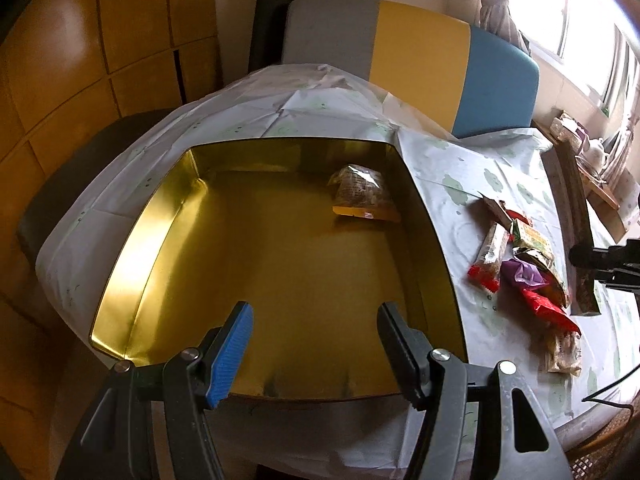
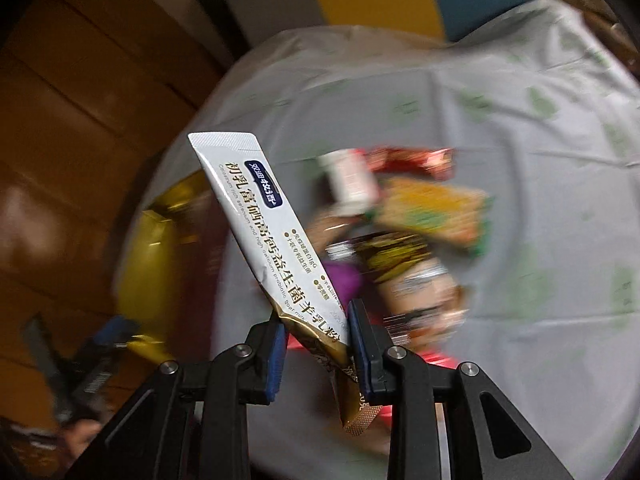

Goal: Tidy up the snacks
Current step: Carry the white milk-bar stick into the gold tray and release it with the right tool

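A gold tin box (image 1: 132, 248) sits open on the table and holds one clear snack bag (image 1: 362, 192) at its far right corner. My left gripper (image 1: 316, 314) is open and empty above the box's near edge. My right gripper (image 2: 318, 324) is shut on a long white and gold sachet (image 2: 260, 224) and holds it up above the snack pile (image 2: 404, 232). The pile of mixed packets also shows in the left wrist view (image 1: 524, 264), right of the box. The gold box shows blurred at the left in the right wrist view (image 2: 160, 240).
A white cloth with green prints (image 1: 452, 168) covers the table. A grey, yellow and blue chair back (image 1: 416, 44) stands behind it. A dark long box (image 1: 576, 216) and a tea set (image 1: 600, 152) lie at the far right. Wooden cabinets (image 1: 80, 60) are on the left.
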Action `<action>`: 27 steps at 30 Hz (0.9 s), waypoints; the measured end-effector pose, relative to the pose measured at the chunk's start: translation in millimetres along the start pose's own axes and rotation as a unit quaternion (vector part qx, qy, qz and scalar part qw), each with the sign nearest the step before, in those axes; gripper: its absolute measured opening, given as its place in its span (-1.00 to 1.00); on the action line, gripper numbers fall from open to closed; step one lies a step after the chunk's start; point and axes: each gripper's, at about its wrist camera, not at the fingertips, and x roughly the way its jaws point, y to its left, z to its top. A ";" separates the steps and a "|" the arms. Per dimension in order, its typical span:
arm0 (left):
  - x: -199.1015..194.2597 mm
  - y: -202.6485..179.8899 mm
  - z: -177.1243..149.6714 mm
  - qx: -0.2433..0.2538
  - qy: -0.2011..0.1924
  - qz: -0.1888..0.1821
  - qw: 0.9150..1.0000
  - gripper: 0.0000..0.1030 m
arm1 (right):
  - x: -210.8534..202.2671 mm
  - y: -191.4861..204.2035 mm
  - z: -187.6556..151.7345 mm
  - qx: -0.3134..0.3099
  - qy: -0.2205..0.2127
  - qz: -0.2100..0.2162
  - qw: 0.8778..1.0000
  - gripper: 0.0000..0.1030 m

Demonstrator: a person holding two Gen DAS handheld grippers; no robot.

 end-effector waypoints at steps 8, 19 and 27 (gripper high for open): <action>-3.3 19.3 -3.4 -0.024 -0.012 0.002 1.000 0.27 | 41.2 85.1 -7.4 0.024 0.024 0.122 0.992 -0.43; -1.1 39.3 -6.6 -0.049 -0.009 0.003 0.999 0.27 | 119.6 138.3 -9.7 0.052 0.066 0.124 0.989 -0.36; 2.5 36.8 -8.4 -0.048 -0.006 -0.004 0.999 0.27 | 122.6 128.3 -13.8 0.051 0.051 0.084 0.994 0.29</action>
